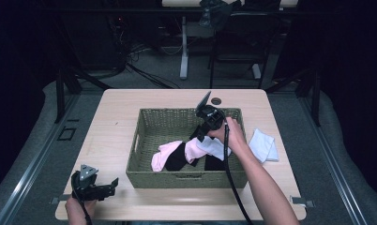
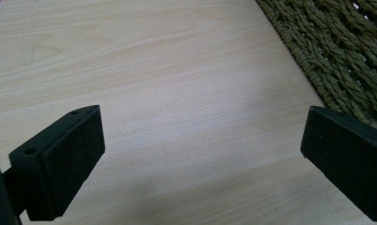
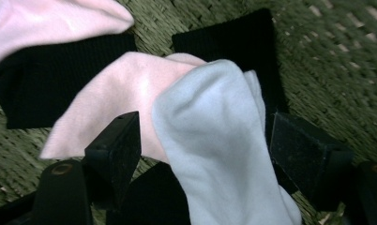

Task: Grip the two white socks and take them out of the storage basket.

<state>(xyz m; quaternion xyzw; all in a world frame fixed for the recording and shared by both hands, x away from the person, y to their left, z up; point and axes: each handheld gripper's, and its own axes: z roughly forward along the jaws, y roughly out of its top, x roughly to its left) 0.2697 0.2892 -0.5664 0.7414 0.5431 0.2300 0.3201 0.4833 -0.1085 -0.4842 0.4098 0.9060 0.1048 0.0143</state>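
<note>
1. High view: my right tool is down inside the woven basket, and my left tool rests on the bench near its front left corner, just beside the basket.
2. Right gripper view shows my right tool with its jaws spread wide on either side of a white sock. The sock lies between them, but the pads are not pressing it, so I judge it as let go or not yet gripped; I cannot tell which.
3. That white sock sits in the basket on top of a pink sock and black socks; another pink sock lies farther left.
4. Left gripper view: my left tool is open with nothing between its jaws, only bare bench and the basket wall at one side.
5. Progress, as I judge it: most of the socks are in the basket. One folded white piece lies on the bench to the right of the basket, so at least that one is left to bring in.
</note>
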